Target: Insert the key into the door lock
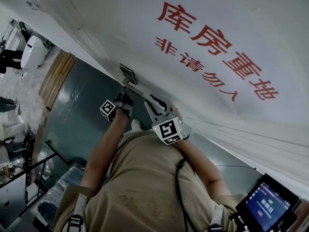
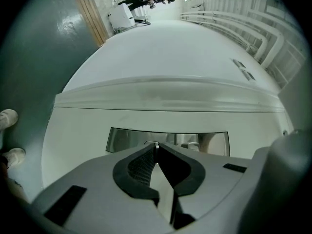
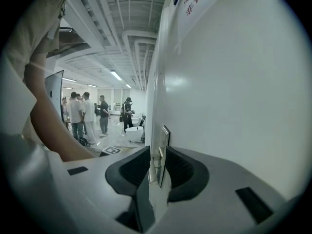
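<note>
Looks like insertion step. Your L gripper (image 2: 156, 152) jaws pinch key (image 2: 155, 144) at lock plate (image 2: 122, 140); R gripper (image 3: 157, 152) jaws clamp handle (image 3: 152, 174). Next: align, push in.

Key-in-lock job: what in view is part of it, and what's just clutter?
Job: door, lock plate, door handle, left tongs, right tongs; key not discernible.
Clutter: tablet, wooden boards, white machine, bystanders.

Shiny rectangular lock plate (image 2: 122, 140) on door (image 2: 73, 130)
</note>
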`<state>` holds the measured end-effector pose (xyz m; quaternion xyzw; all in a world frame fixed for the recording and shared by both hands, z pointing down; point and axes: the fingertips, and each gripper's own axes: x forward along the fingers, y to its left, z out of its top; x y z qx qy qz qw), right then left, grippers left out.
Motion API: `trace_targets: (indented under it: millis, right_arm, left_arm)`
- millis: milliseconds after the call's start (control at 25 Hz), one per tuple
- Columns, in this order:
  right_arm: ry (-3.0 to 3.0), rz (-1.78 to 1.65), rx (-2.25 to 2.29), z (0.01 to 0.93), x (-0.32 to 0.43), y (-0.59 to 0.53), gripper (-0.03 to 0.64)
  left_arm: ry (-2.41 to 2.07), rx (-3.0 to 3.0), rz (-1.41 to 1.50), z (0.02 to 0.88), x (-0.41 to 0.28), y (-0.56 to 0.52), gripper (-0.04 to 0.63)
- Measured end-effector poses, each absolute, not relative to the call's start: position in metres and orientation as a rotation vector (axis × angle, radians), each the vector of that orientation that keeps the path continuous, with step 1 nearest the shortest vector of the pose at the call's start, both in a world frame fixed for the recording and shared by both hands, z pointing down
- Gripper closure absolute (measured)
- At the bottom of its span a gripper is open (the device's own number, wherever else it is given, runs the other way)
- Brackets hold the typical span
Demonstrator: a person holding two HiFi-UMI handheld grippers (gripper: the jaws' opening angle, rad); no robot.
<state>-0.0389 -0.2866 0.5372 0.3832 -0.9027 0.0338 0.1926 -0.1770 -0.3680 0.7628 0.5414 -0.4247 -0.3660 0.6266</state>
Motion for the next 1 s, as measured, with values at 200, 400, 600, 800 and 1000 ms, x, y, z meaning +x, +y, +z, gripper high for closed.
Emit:
trace_targets:
  millis: [200, 400, 600, 800, 1000]
  right_arm:
    - [-2.528, 0.102, 1.063, 0.538, -0.047, -0.286, 0.512]
    - [-2.518, 0.092, 1.071, 0.538, -0.051, -0.287, 0.512]
    - [-2.496, 0.104, 1.076, 0.541, -0.051, -0.287, 0.512]
    - [-2.497, 0.113, 1.081, 0.542, -0.053, -0.287, 0.512]
    - [-2.491, 0.107, 1.070, 0.544, -0.055, -0.286, 0.512]
  left_arm:
    - [-0.965, 1.266, -0.822, 0.764, -0.178, -0.369, 0.563]
    - [-0.936, 1.267, -0.843, 0.763, -0.177, -0.369, 0.563]
    - [-0.940, 1.266, -0.833, 0.765, -0.181, -0.370, 0.563]
    - [-0.913, 1.282, -0.826, 0.761, -0.174, -0.368, 0.563]
    - [-0.935, 1.283, -0.792, 0.763, -0.177, -0.369, 0.563]
